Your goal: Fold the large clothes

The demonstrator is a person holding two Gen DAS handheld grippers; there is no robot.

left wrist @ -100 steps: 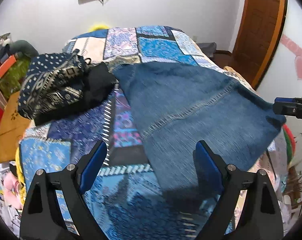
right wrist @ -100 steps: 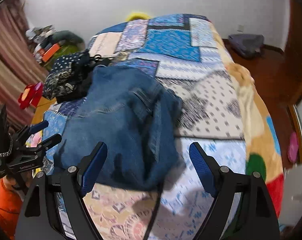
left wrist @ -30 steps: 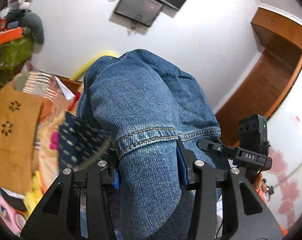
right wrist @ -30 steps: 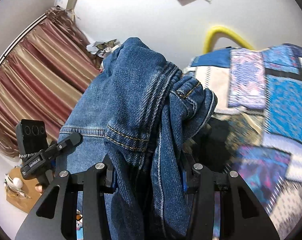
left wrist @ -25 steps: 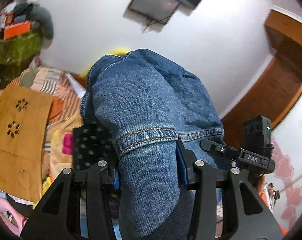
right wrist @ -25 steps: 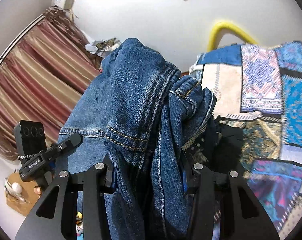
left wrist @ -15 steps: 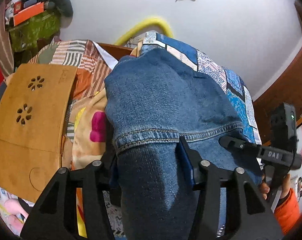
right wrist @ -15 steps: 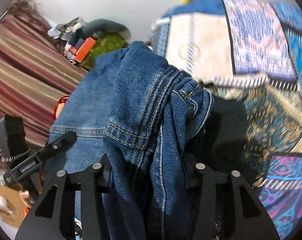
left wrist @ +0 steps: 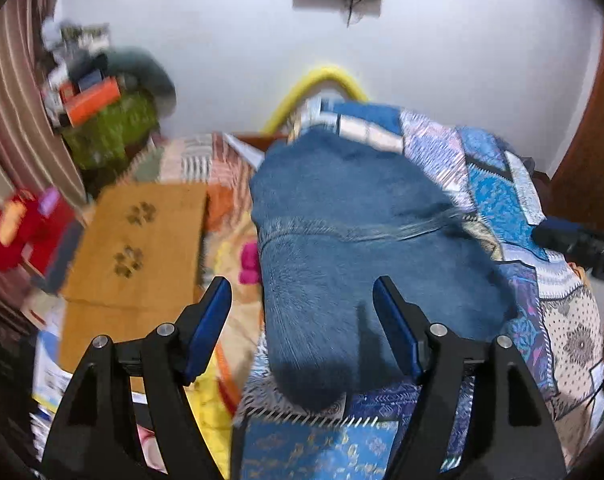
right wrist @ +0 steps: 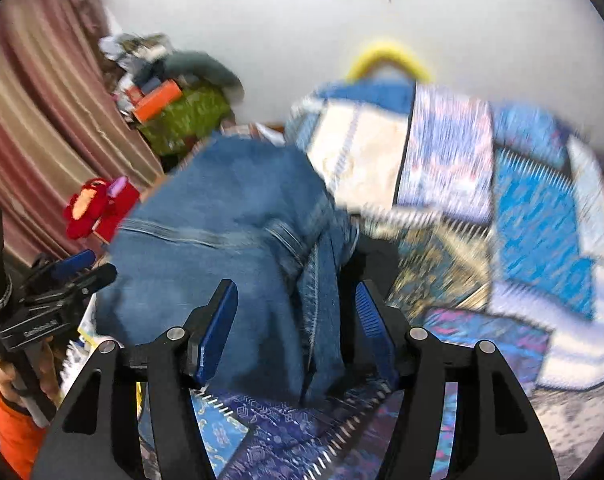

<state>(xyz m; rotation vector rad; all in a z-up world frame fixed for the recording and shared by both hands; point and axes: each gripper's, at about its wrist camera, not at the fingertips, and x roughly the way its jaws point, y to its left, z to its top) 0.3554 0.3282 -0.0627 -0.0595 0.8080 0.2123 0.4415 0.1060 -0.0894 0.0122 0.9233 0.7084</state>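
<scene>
A pair of blue jeans (left wrist: pixel 362 248) lies folded in a heap on the left side of the patchwork bed (left wrist: pixel 502 184). My left gripper (left wrist: pixel 302 286) hangs just above the near end of the denim. Its jaws are opening, and the blue pads (left wrist: pixel 205 328) stand clear of the cloth that lies between them. In the right wrist view the jeans (right wrist: pixel 221 240) show their waistband and seams. My right gripper (right wrist: pixel 297 286) straddles that bunched end, jaws opening, with neither pad pressing the denim. Each gripper shows at the edge of the other's view, both blurred.
Dark clothing (right wrist: pixel 376 258) lies partly under the jeans. A brown board with paw cut-outs (left wrist: pixel 133 248), a red toy (left wrist: pixel 17 224) and a green bag with clutter (left wrist: pixel 109 128) stand left of the bed. A striped curtain (right wrist: pixel 29 120) hangs at the left, a wooden door (left wrist: pixel 594 152) at the right.
The jeans, held up in both shut grippers a second ago, have come down onto the bed. Both pairs of jaws have spread apart and let go of the denim.
</scene>
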